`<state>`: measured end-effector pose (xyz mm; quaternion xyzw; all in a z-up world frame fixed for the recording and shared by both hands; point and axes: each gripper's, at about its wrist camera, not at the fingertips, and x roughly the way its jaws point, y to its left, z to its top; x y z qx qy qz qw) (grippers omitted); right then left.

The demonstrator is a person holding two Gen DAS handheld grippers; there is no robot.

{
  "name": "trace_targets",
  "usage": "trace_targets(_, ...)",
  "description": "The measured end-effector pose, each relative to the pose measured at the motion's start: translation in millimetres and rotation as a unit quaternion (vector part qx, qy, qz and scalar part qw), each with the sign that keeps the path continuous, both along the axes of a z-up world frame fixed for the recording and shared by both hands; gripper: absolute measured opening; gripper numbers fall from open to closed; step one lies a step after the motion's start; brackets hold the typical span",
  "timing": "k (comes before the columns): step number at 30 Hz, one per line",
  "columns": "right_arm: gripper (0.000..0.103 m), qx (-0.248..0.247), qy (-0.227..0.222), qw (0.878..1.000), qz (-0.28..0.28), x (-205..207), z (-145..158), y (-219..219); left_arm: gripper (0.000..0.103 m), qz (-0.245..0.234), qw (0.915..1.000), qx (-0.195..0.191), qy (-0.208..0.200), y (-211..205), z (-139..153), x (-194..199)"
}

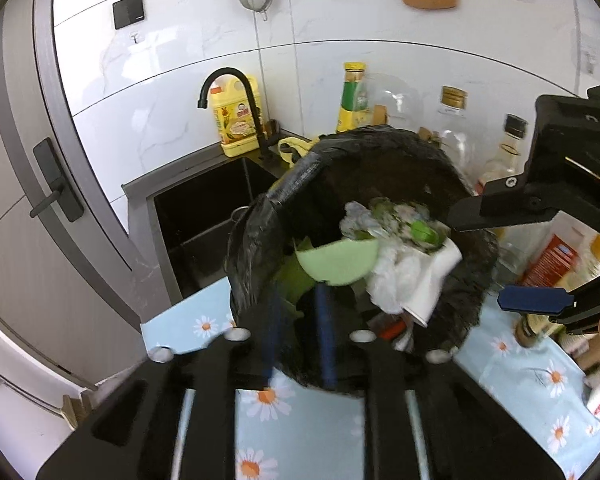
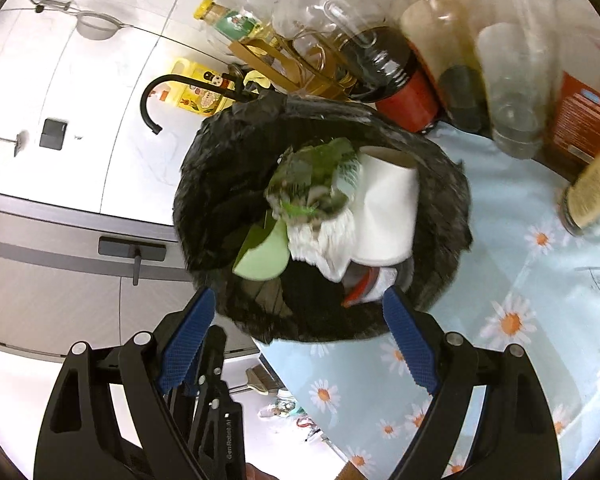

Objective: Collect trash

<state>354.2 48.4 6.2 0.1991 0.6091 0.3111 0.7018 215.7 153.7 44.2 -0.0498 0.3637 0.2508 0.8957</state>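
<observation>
Trash bin [image 1: 452,312], overfull: right gripper [image 2: 300,320] hovering wide apart, left gripper [image 1: 300,336] seemingly narrowly parted, empty; press contents down evenly.

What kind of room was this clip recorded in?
Most likely a home kitchen: a black faucet over a dark sink, oil and sauce bottles along the tiled wall, and a lined trash bin on a daisy-print counter cover.

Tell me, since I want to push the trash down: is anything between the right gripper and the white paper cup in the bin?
Nothing visible. The right gripper, jaws open and empty, hangs over the black-lined round bin; the white paper cup lies exposed on top.
</observation>
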Motion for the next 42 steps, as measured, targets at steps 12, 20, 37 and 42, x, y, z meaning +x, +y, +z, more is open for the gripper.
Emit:
trace_targets(12, 0.085, -0.004, -0.045, 0.999, -0.017, -74, 25, -64, 0.034, -0.053, 0.9985, 0.001, -0.008, -42, 16, -57)
trace_targets(20, 0.085, -0.013, -0.061, 0.998, -0.03, -109, 30, -110, 0.046, -0.095, 0.9955, -0.002, -0.009, -73, 21, -82)
trace_targets(37, 0.085, -0.032, -0.084, 0.995, -0.036, -182, -14, -188, 0.063, -0.138, 0.9899, -0.012, 0.03, -112, 3, -119)
trace_targets(42, 0.087, -0.04, -0.123, 0.991, -0.042, -206, -20, -200, 0.076, -0.165, 0.9849, -0.02, 0.049, -123, -10, -134)
